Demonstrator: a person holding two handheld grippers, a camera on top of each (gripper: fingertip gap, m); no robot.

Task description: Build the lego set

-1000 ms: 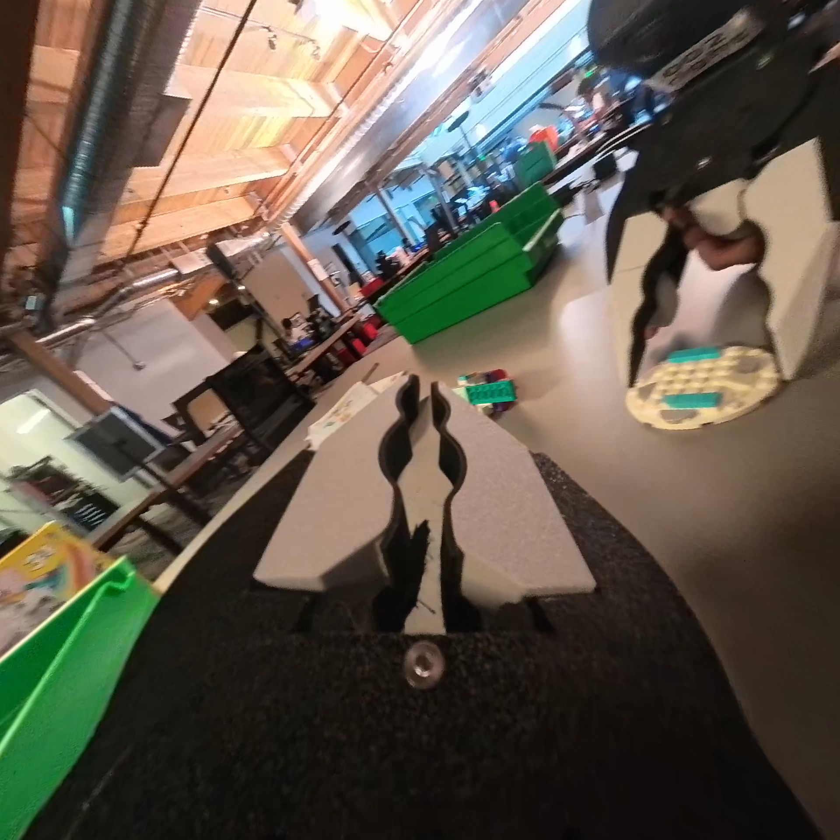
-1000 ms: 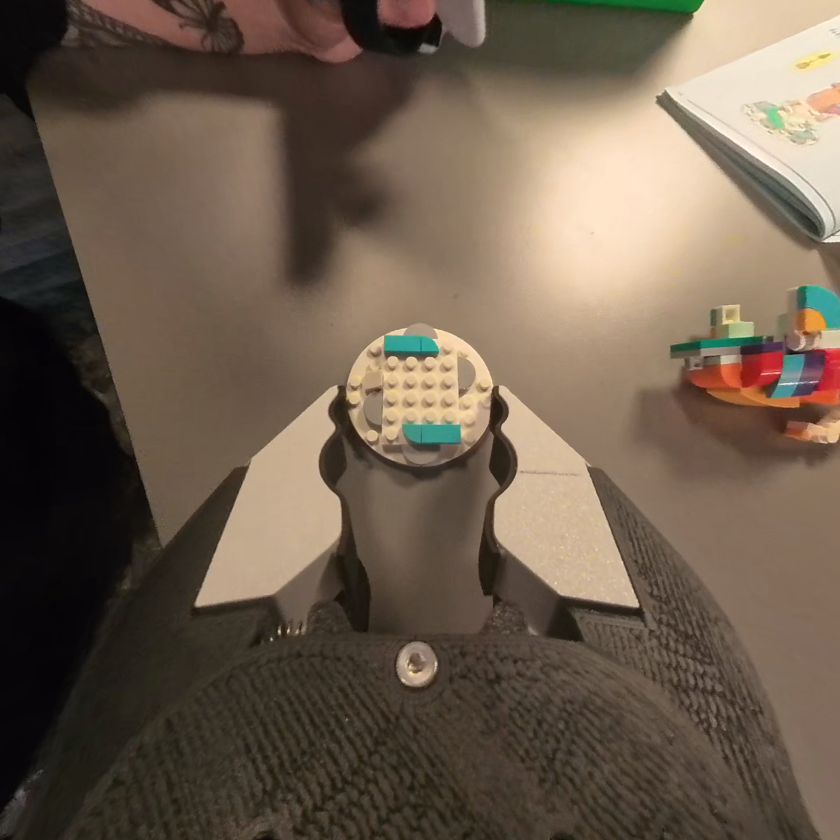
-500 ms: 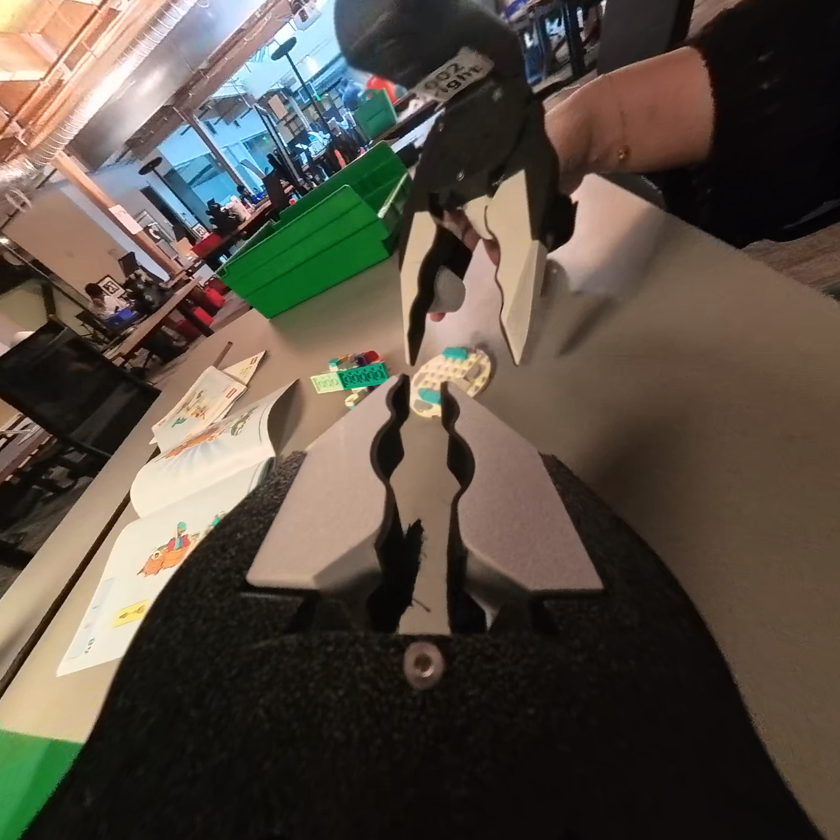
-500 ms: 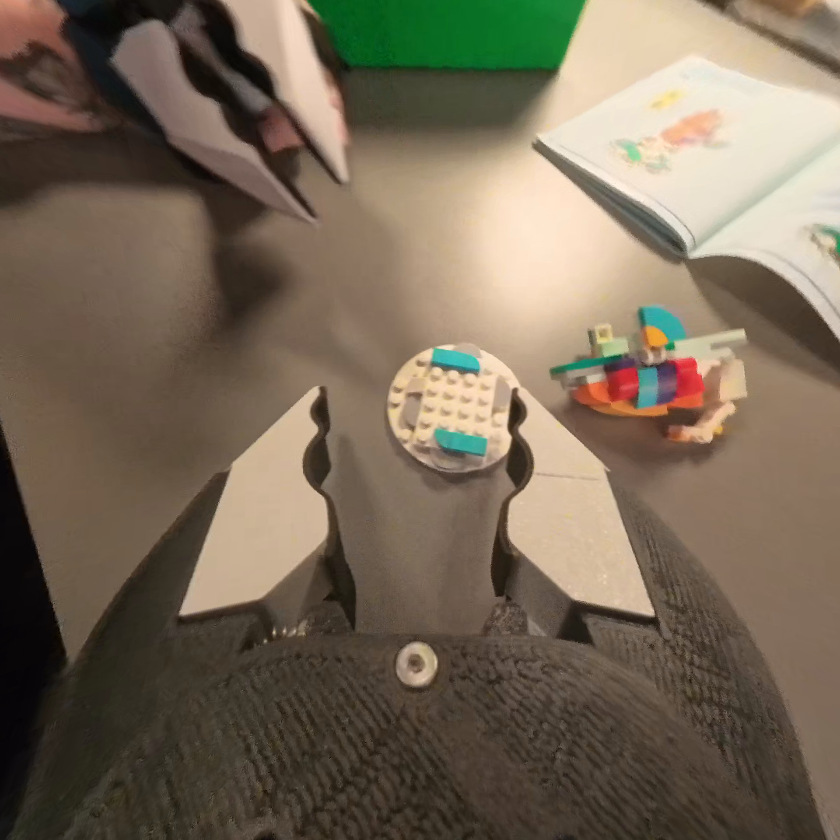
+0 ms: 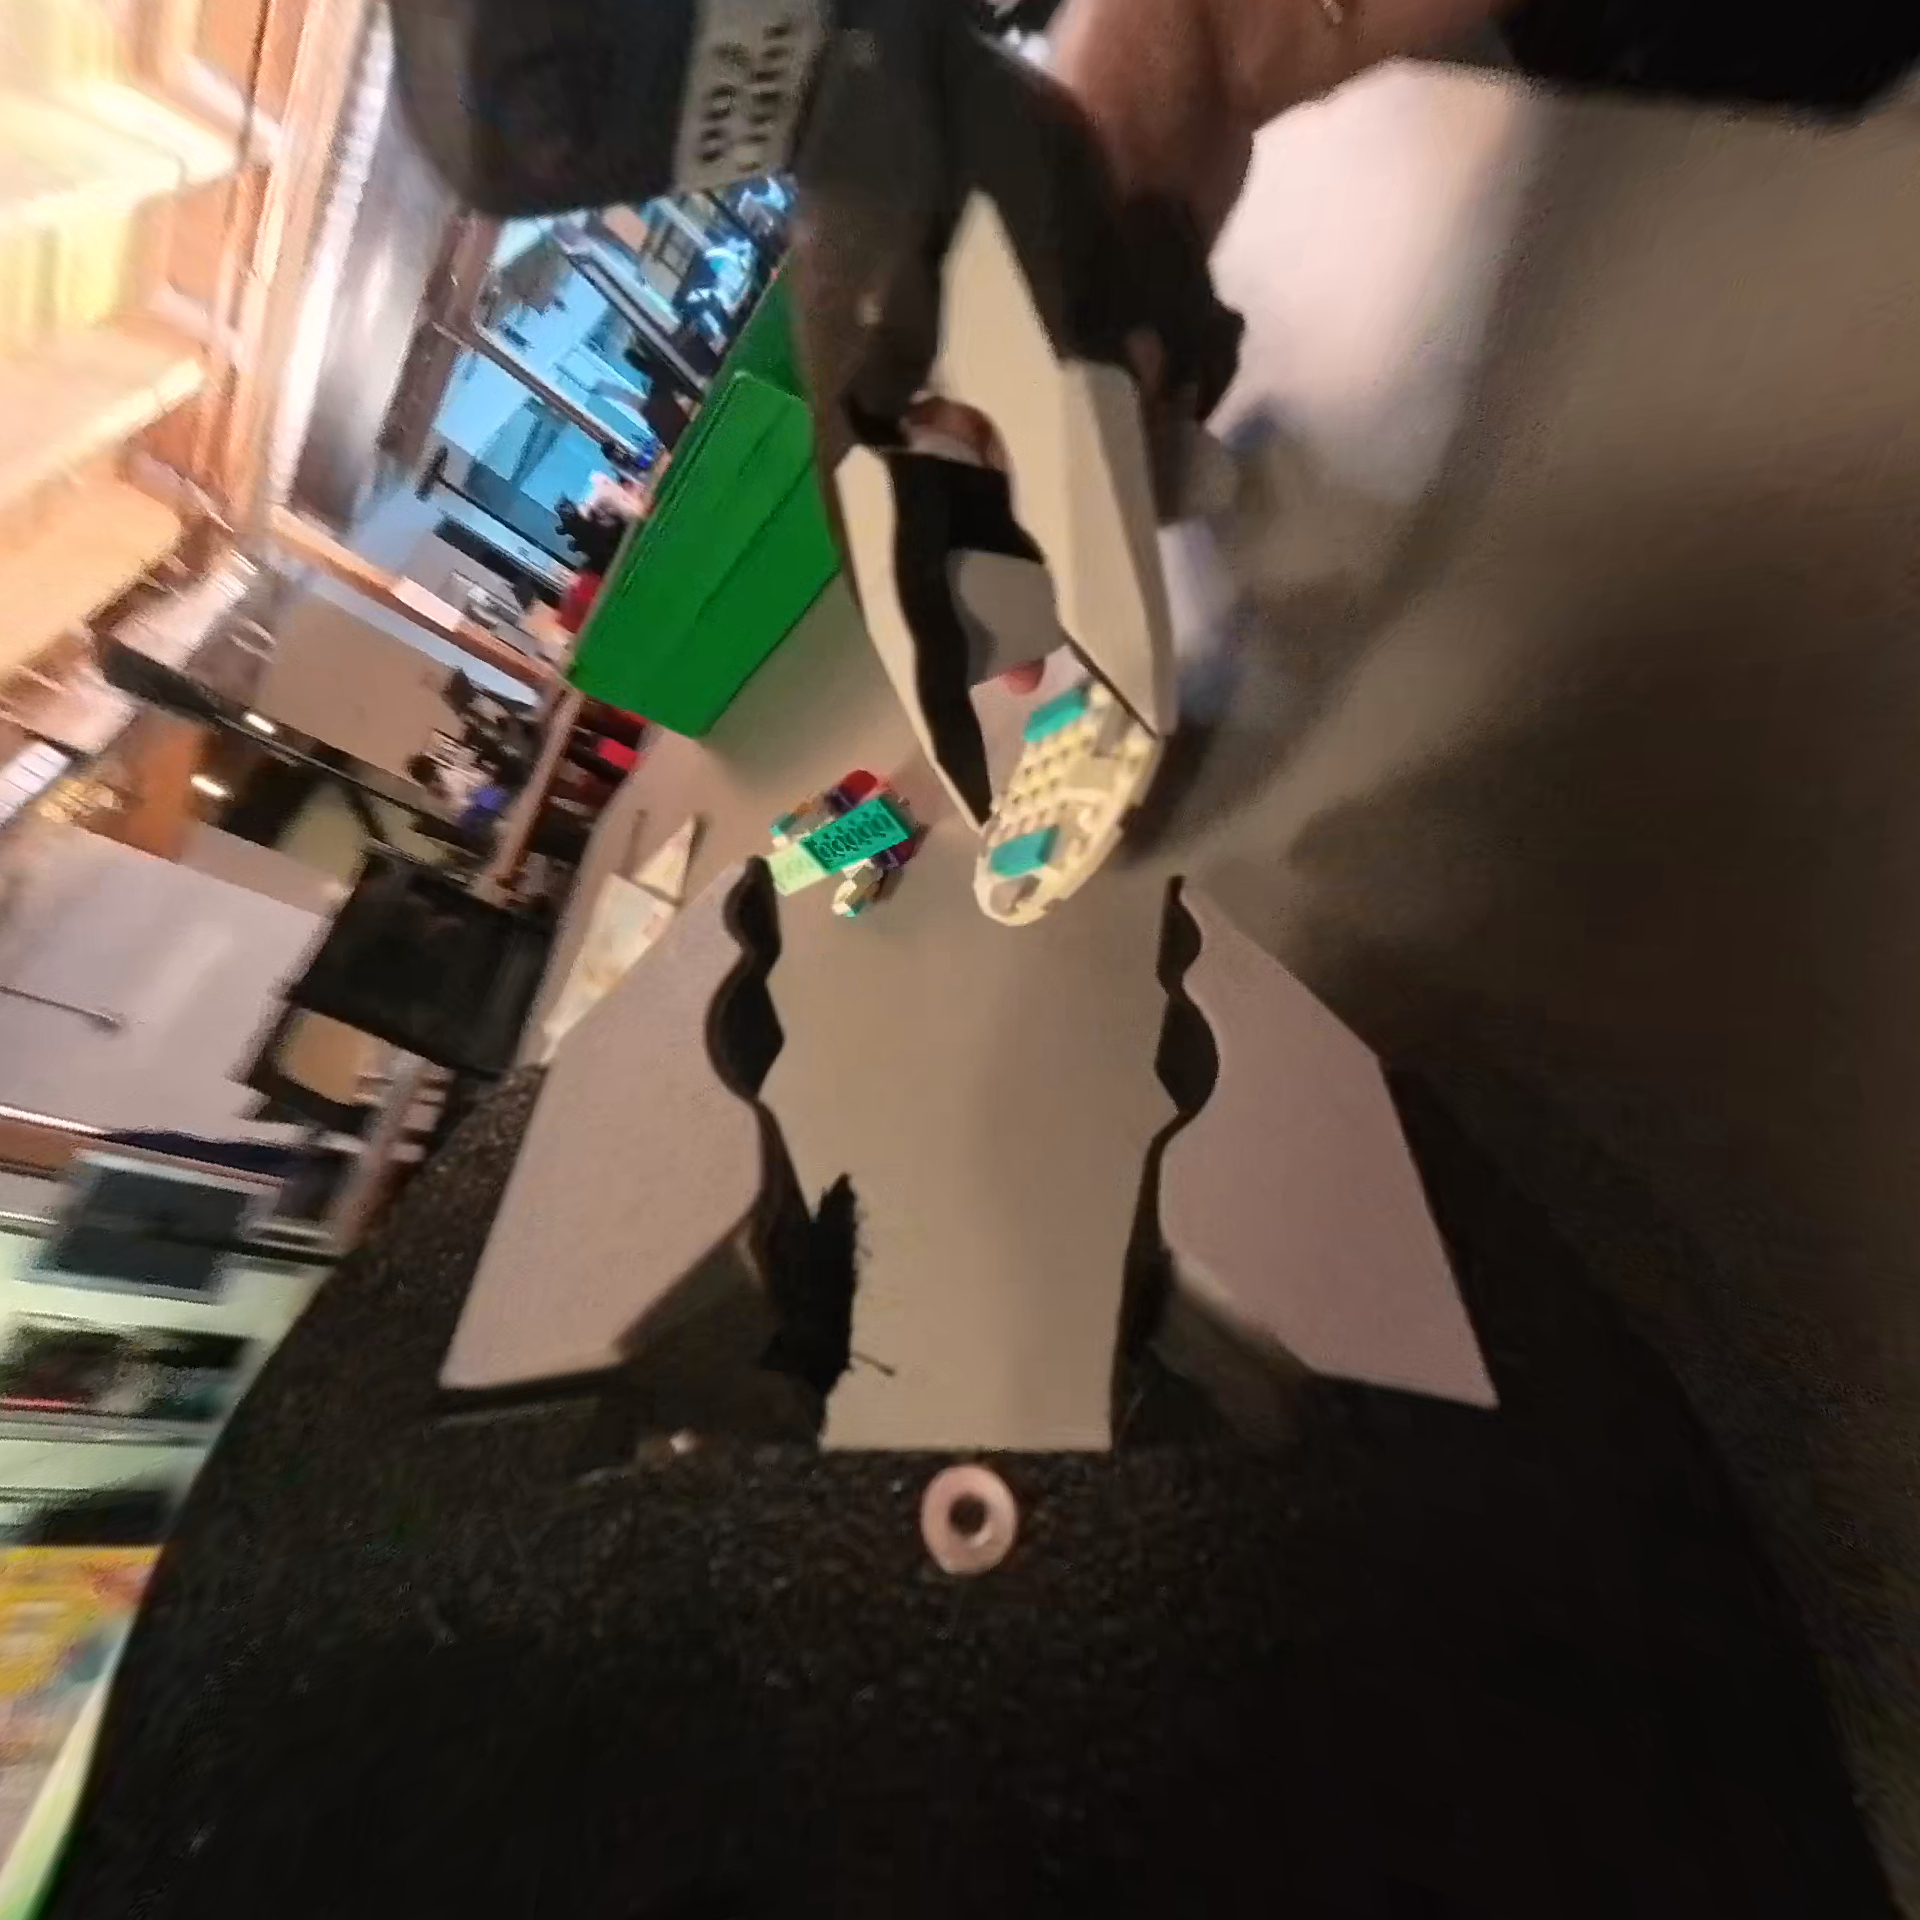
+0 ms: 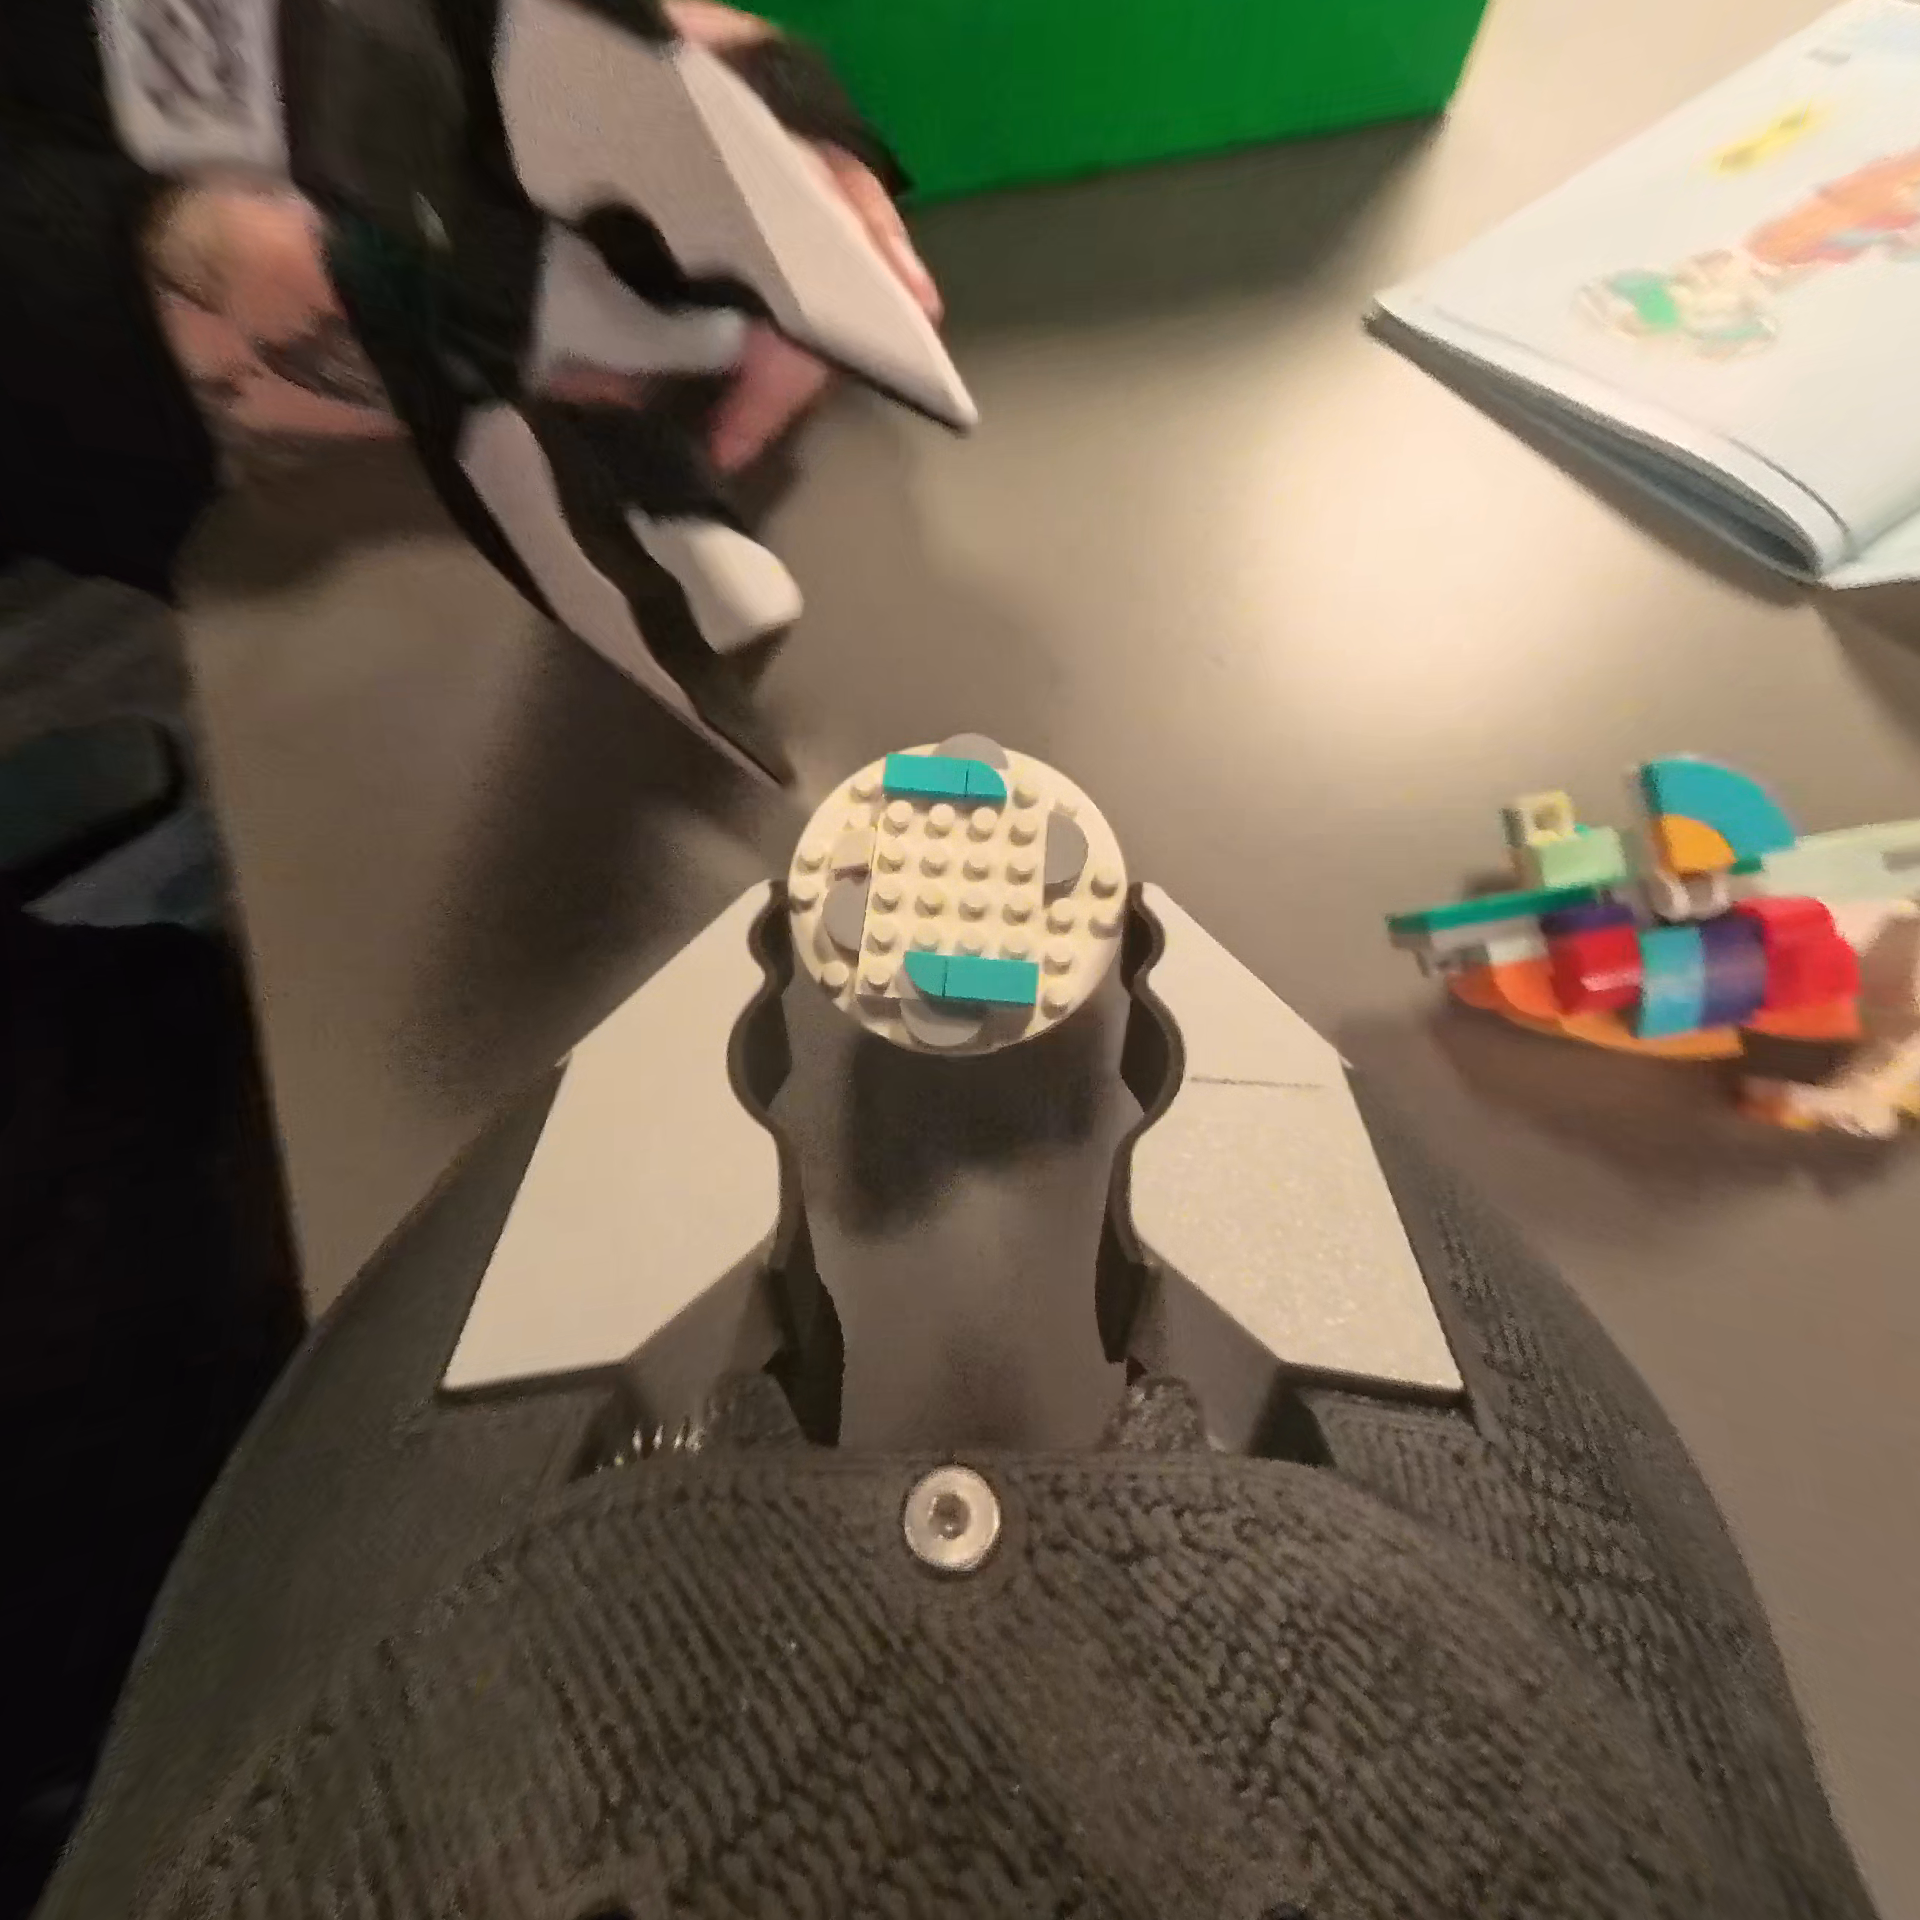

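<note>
My right gripper (image 6: 954, 894) is shut on a round cream studded plate (image 6: 956, 894) that carries two teal bricks and grey half-round tiles. Both fingertips press on its rim, and it hangs tilted a little above the grey table (image 6: 1247, 623). The left wrist view shows the same plate (image 5: 1060, 810) between the right gripper's (image 5: 1068, 774) fingers. My left gripper (image 5: 964, 894) is open wide with nothing between its fingers, and it points at the plate from close by. In the right wrist view the left gripper (image 6: 871, 594) hovers just beyond the plate, its lower fingertip near the plate's far-left edge.
A colourful brick model (image 6: 1662, 956) lies on the table to the right of the plate and also shows in the left wrist view (image 5: 852, 831). An open instruction booklet (image 6: 1714, 312) lies at the far right. A green bin (image 6: 1091, 83) stands at the back. My hands' fingertips stand some 5 centimetres from each other.
My left gripper has opened from shut and swung in close to the plate. My right gripper has kept hold of the plate and raised it off the table.
</note>
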